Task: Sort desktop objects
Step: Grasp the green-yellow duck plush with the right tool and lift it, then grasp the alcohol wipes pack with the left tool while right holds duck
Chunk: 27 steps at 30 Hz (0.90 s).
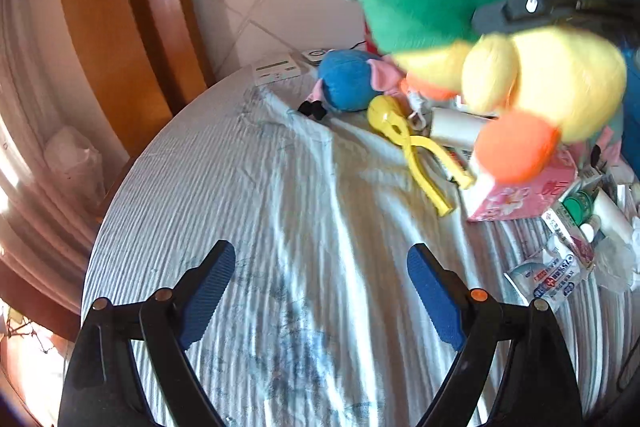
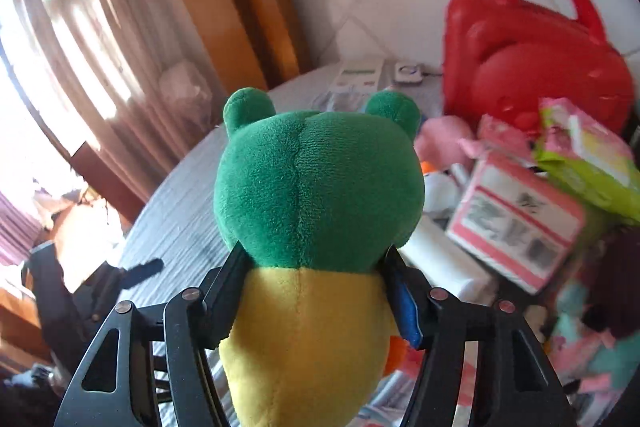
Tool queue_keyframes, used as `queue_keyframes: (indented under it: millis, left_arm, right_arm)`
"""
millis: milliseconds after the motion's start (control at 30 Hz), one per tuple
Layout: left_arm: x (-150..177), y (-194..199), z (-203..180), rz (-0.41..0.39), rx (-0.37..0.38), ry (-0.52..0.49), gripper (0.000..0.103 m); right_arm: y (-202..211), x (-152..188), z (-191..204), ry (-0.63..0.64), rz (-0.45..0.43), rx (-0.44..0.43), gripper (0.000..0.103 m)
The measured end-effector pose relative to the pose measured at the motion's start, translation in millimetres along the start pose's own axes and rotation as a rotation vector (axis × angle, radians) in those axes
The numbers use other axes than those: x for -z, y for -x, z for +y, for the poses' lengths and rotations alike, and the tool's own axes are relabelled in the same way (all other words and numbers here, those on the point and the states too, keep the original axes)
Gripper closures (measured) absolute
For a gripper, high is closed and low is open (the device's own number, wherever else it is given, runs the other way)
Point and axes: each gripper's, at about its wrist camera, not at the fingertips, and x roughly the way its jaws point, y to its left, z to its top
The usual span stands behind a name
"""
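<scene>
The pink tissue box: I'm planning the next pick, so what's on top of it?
An orange foot of the frog plush, held by the right gripper, overlaps the pink tissue box; contact unclear, top partly hidden.

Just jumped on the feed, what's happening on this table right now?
The right claw is shut on a green and yellow frog plush, holding it in the air above the table. The left claw is open and empty over the bare striped cloth. The rest of the clutter, a yellow scoop, a blue plush and a red case, lies unsorted.
</scene>
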Motion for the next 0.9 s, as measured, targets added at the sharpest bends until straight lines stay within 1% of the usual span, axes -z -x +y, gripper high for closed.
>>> queue_keyframes:
  millis: [33, 133, 200, 233, 267, 300, 400, 433, 467, 500, 567, 600, 633, 700, 733, 800, 833, 900]
  left_arm:
    - [-1, 0, -9, -0.008, 0.035, -0.029, 0.015]
    - [-4, -1, -43, -0.019, 0.149, -0.138, 0.015]
    - [-3, 1, -71, -0.035, 0.232, -0.232, 0.015]
    - [-1, 2, -84, -0.039, 0.289, -0.278, 0.015]
    - [1, 0, -98, -0.030, 0.334, -0.322, 0.015]
    - [3, -3, -114, -0.019, 0.357, -0.369, 0.015]
    - [13, -11, -153, -0.007, 0.482, -0.491, 0.015]
    - [17, -16, -164, 0.008, 0.511, -0.529, 0.016]
    - [20, -21, -174, 0.024, 0.548, -0.567, 0.023]
    - [25, -24, -182, 0.032, 0.572, -0.598, 0.025]
    - [31, -30, -194, 0.060, 0.613, -0.648, 0.025]
    - [35, -33, -199, 0.070, 0.629, -0.673, 0.025]
    - [38, -38, -201, 0.078, 0.625, -0.693, 0.025]
    - [43, -52, -206, 0.118, 0.591, -0.724, 0.024]
    - [42, -57, -203, 0.124, 0.600, -0.709, 0.024]
    - [35, -67, -197, 0.157, 0.605, -0.640, 0.024]
    - [32, -69, -194, 0.162, 0.599, -0.616, 0.030]
    - [28, -69, -191, 0.158, 0.564, -0.588, 0.052]
  right_arm:
    - [21, 0, -11, -0.022, -0.036, 0.019, 0.040]
    - [73, 3, -40, -0.082, -0.121, 0.126, 0.040]
    - [100, 13, -58, -0.129, -0.151, 0.187, 0.040]
    - [112, 19, -68, -0.152, -0.163, 0.220, 0.040]
    - [124, 26, -76, -0.176, -0.172, 0.247, 0.040]
    - [136, 32, -83, -0.199, -0.179, 0.266, 0.039]
    - [154, 47, -104, -0.268, -0.189, 0.307, 0.039]
    - [157, 52, -108, -0.287, -0.190, 0.317, 0.039]
    - [159, 54, -110, -0.302, -0.191, 0.326, 0.039]
    - [162, 57, -113, -0.316, -0.189, 0.333, 0.039]
    - [168, 65, -116, -0.334, -0.184, 0.347, 0.039]
    - [174, 70, -117, -0.340, -0.182, 0.355, 0.039]
    - [175, 72, -118, -0.344, -0.181, 0.361, 0.039]
    - [179, 76, -121, -0.359, -0.188, 0.366, 0.039]
    - [181, 79, -123, -0.365, -0.195, 0.365, 0.039]
    - [187, 83, -123, -0.367, -0.211, 0.369, 0.039]
    - [188, 83, -122, -0.365, -0.217, 0.373, 0.039]
    - [190, 82, -121, -0.362, -0.226, 0.378, 0.039]
